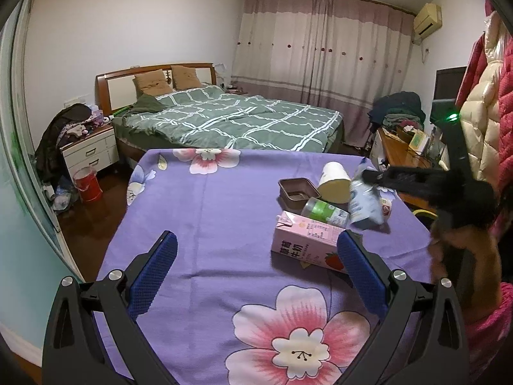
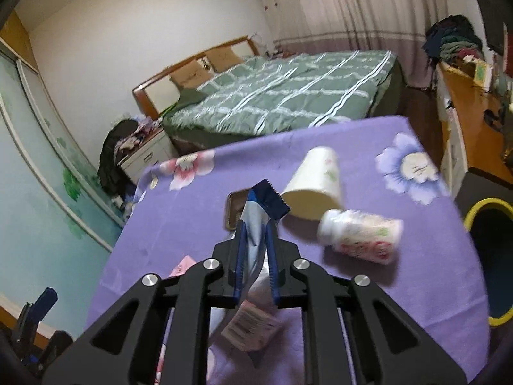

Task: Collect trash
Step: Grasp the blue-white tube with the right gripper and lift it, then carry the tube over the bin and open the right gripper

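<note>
**Thin wrapper pinched, bin off to one side**

Worktop (image 1: 224,211): flat, draped in a soft purple floral cloth that creases and hangs over the far edge. Loose fabric like this likely to drag or ruck if a finger catches it, and rounded litter on it free to roll toward the edges.

Round black bin with a yellow rim (image 2: 487,256): standing beside the worktop's right edge in the right wrist view, mouth open upward. A sideways carry that falls short probably ends with litter on the floor.

Pink rectangular strawberry milk carton (image 1: 307,240): stiff card, flat-sided, lying down near the left gripper (image 1: 258,277), whose blue textured fingers stand wide apart with nothing between them.

Cream paper cup (image 2: 315,186): tapered, lying tipped on its side; light, prone to rolling in an arc if brushed.

Small white plastic bottle with a printed label (image 2: 360,235): cylindrical, smooth, lying flat just beside the cup, equally ready to roll.

Brown square plastic tray (image 1: 296,192): shallow, rigid, upright, partly hidden in the right view.

Blue and white crinkled foil snack wrapper (image 2: 256,221): thin, slick, serrated at the top, clamped between the nearly closed fingers of the right gripper (image 2: 256,256) and raised clear of the cloth. Limp film may slip out or flop against the bottle during the swing.
</note>
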`<action>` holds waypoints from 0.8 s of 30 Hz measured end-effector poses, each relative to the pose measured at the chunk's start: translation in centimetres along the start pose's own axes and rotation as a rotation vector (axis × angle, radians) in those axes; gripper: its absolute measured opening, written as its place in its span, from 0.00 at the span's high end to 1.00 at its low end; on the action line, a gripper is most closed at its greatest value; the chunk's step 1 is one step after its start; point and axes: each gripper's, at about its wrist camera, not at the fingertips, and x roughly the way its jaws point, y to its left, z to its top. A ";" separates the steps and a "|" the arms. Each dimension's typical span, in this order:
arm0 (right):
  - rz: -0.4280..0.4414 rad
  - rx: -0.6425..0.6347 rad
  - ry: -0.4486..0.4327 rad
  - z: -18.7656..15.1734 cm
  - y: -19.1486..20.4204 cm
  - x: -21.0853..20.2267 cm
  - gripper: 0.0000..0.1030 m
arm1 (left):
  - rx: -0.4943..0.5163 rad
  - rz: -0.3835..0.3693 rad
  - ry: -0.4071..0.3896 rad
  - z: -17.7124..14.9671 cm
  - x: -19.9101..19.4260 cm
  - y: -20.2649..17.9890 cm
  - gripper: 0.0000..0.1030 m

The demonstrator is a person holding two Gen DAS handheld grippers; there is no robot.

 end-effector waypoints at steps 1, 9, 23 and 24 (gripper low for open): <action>-0.012 0.004 -0.010 0.1 -0.5 -0.6 0.88 | 0.005 -0.004 0.003 0.0 0.2 -0.3 0.05; -0.214 0.086 -0.087 -0.5 -9.4 -5.3 0.88 | 0.039 -0.041 0.040 -0.4 2.2 -3.1 0.05; -0.587 0.297 -0.067 -2.1 -27.6 -6.8 0.85 | 0.098 -0.070 0.171 -1.5 9.8 -10.3 0.05; -0.597 0.302 -0.060 -2.2 -28.2 -6.6 0.85 | 0.103 -0.064 0.179 -1.5 10.5 -10.9 0.05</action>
